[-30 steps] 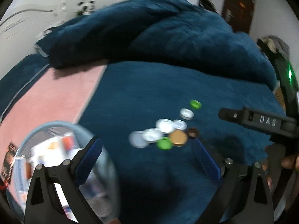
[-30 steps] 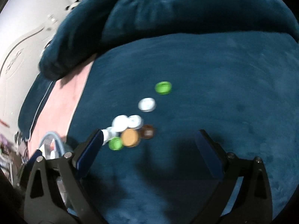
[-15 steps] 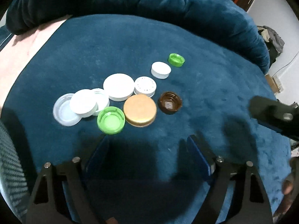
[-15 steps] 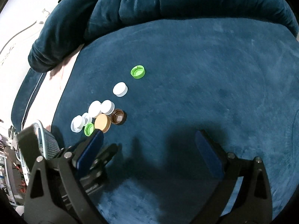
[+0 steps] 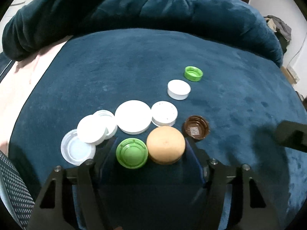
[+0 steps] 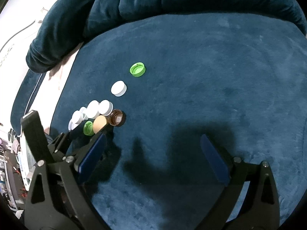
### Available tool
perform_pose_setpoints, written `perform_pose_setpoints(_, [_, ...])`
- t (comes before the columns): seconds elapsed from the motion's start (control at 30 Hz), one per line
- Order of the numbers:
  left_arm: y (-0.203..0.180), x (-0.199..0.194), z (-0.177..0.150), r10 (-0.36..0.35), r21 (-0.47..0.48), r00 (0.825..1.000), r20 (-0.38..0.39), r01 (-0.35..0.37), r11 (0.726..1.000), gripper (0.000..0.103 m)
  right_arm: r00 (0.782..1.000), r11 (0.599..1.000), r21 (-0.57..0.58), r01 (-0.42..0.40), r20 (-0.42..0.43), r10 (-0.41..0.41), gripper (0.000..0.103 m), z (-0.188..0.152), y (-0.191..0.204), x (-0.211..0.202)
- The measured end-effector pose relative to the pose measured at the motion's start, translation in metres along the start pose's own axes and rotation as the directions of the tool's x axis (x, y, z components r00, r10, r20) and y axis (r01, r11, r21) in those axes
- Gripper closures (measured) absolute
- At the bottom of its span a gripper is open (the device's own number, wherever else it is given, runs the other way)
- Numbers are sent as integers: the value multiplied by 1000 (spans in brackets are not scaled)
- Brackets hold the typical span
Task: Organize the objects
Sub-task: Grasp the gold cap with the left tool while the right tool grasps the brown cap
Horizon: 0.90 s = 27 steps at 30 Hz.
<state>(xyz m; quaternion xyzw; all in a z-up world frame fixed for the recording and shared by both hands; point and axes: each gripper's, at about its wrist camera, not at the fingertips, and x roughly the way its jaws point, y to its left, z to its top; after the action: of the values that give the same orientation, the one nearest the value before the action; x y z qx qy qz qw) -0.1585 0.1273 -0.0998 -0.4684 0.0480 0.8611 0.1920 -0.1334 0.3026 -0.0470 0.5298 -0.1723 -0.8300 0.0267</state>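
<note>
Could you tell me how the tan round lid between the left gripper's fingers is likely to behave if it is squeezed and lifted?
The tan round lid looks stiff and light, so it should lift easily. It lies flat on the plush blue blanket, so rolling seems unlikely. Its rounded edge may slip. The left gripper, jaws closing, also brackets the large green ribbed cap, which may get pinched against it.

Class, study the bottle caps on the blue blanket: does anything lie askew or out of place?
Yes. One white plastic cap lies tilted, overlapping a clear shallow lid and a ribbed white cap. A small green cap sits apart from the cluster.
</note>
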Motion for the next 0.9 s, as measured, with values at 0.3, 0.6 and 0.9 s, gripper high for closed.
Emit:
perform_pose_setpoints(0.3, [21, -46, -22, 80, -57, 997, 4, -80, 995, 34, 997, 986, -152, 75, 8, -75, 5, 8, 26, 35])
perform_pose_setpoints(0.6, [16, -74, -34, 76, -11, 996, 39, -75, 997, 34, 997, 949, -311, 43, -41, -58, 27, 7, 76, 73])
perform_pose_setpoints(0.9, [28, -97, -34, 43, -56, 997, 64, -39, 998, 52, 1000, 960, -279, -3, -29, -5, 74, -1, 69, 52])
